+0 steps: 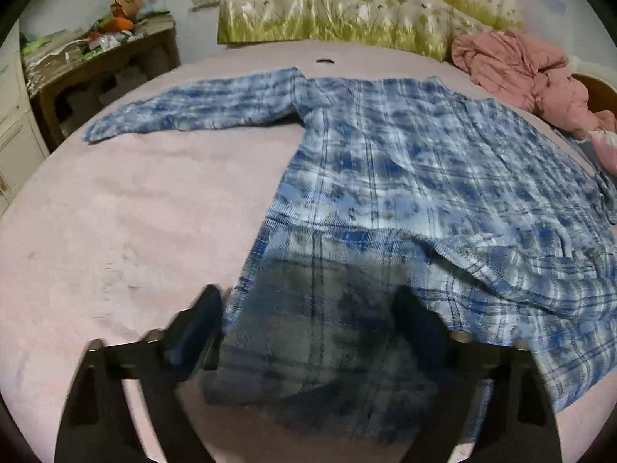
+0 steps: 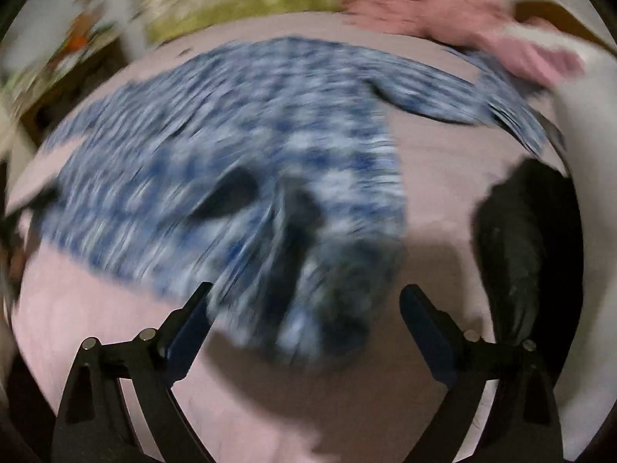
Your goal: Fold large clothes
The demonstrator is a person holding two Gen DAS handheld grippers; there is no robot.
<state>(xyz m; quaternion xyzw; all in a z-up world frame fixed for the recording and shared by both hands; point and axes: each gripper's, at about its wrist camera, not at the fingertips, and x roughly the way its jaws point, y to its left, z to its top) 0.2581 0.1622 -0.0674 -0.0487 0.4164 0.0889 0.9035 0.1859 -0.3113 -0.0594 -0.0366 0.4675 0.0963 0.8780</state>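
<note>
A blue and white plaid shirt (image 1: 416, 177) lies spread flat on the pink bed sheet (image 1: 135, 200), one sleeve stretched out to the left. My left gripper (image 1: 306, 297) hangs over the shirt's near left corner. Its jaws are wide apart, the hem lies between them, and the pads do not press on it. The right wrist view is heavily blurred. It shows the same shirt (image 2: 239, 146) and my right gripper (image 2: 306, 293), open above the near right part of the hem, with cloth lying loose between the fingers.
A crumpled pink garment (image 1: 520, 69) lies at the back right beside a floral quilt (image 1: 327, 11). A cluttered wooden table (image 1: 96, 58) stands left of the bed. A small black item (image 1: 326, 61) lies near the collar. A dark shape (image 2: 528, 250) sits to the right.
</note>
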